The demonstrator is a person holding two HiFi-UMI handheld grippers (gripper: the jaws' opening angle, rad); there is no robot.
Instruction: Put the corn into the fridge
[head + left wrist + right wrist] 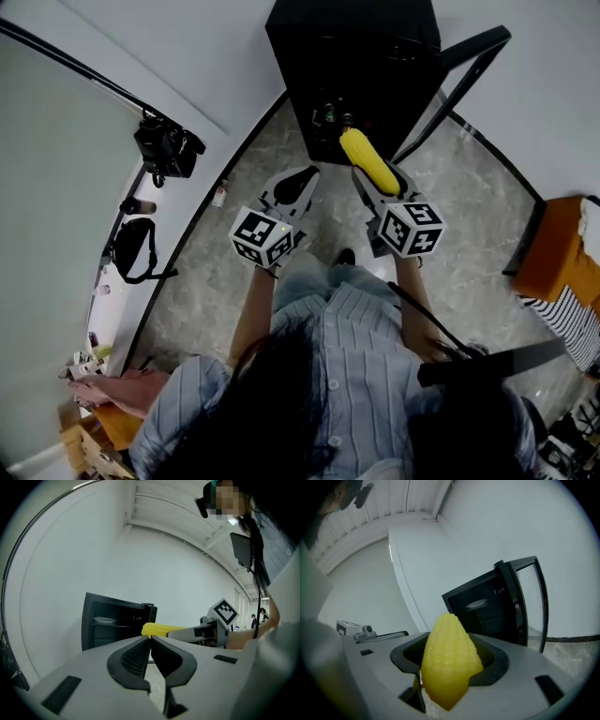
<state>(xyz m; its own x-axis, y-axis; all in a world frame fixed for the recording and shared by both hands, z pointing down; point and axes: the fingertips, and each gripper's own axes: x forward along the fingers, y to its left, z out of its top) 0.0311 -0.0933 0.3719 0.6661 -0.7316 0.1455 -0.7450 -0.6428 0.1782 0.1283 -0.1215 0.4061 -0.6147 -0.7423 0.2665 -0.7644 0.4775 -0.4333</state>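
A: Closest thing's the person's dark hair (281,403) and pale-blue striped shirt (356,328), then two grey grippers out front. How far along, approx?

B: Abt halfway, I'd say. The yellow knobbly corn cob (449,667) is held up, clamped betw. the right gripper's (377,178) jaws, tip fwd, aimed at the small black fridge (361,56).

A: Door?

B: The black-framed glass door (478,42) already stands open on the right, so that bit's done. Cob's just at the fridge's mouth, not on any shelf yet.

A: And the left gripper (150,641)?

B: Jaws pressed together, nothing betw. them. It hangs just beside the right one, over the grey marbled floor (234,272). Looks idle.

A: Anything inside?

B: A white plate (104,619) on an upper shelf. Some small stuff lower down, too dark to tell.

A: So what's left?

B: Prob. push the cob in, set it on a free shelf, let go, back out. Maybe shut the door w/ the left, tho the task doesn't ask.
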